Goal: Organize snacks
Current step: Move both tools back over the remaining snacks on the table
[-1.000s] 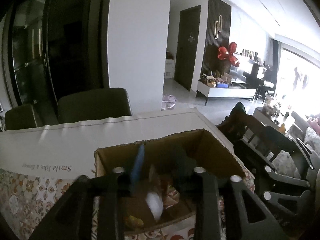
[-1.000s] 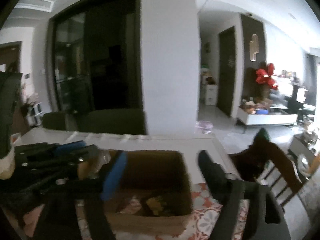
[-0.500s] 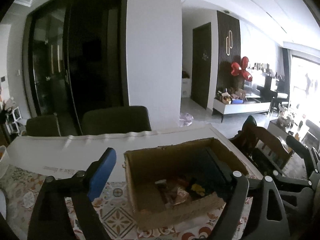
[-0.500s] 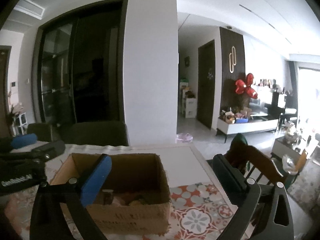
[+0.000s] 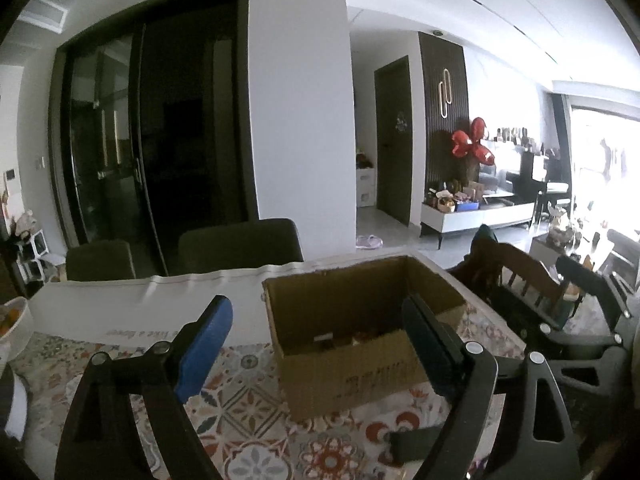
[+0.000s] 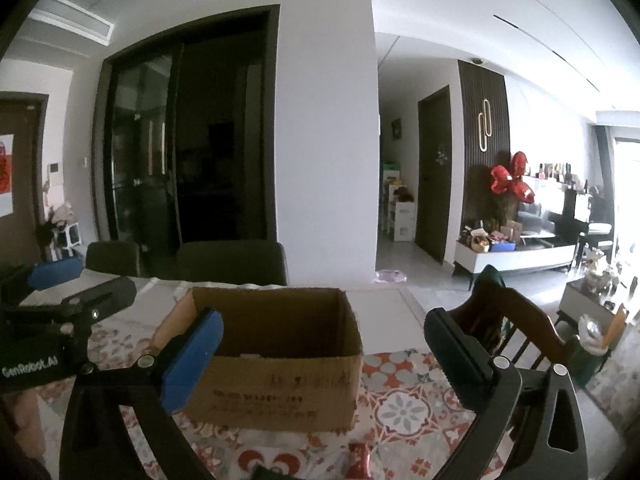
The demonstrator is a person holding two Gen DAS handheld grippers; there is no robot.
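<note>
On the patterned tablecloth-covered table (image 5: pixel 248 408), the open brown cardboard box (image 5: pixel 352 364) sits toward the far right corner, snack packets (image 5: pixel 360 338) inside (contents dim). Both claws have backed off since a second ago: left gripper (image 5: pixel 320 344) and right gripper (image 6: pixel 324 356) have just spread wide, empty. That reads as a finished drop; another snack is next.

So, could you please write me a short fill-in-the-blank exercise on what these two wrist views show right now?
1. The snacks lie inside an open ____ box.
2. The left gripper has its jaws ____, with nothing between them.
3. The pad on one finger of the right gripper is coloured ____.
4. The box stands on a patterned ____.

Missing words: cardboard; open; blue; tablecloth
</note>
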